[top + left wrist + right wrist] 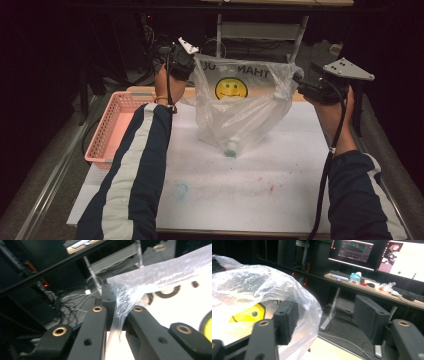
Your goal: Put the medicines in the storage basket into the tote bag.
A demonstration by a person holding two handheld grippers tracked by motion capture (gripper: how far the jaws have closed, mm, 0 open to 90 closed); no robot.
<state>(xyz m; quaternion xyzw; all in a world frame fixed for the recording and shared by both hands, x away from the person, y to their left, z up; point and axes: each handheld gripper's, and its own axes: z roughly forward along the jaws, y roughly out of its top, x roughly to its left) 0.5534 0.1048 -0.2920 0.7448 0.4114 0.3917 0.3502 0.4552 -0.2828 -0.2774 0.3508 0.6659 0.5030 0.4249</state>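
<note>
A clear plastic bag (240, 107) printed with a yellow smiley face (231, 88) hangs above the white table sheet (250, 185). A small bottle (232, 146) lies in its bottom, touching the sheet. My left gripper (187, 62) is shut on the bag's upper left corner; in the left gripper view the film (160, 275) is pinched between the jaws of the left gripper (117, 306). My right gripper (300, 82) sits at the bag's right edge. In the right gripper view, the right gripper (328, 317) has its jaws wide apart, with the bag (257, 285) draped over one pad only.
A pink basket (112, 127) stands at the table's left edge, beside my left sleeve. A faint bluish ring mark (180, 191) shows on the sheet near the front. Behind the table stand a desk frame (260, 30) and monitors (362, 250).
</note>
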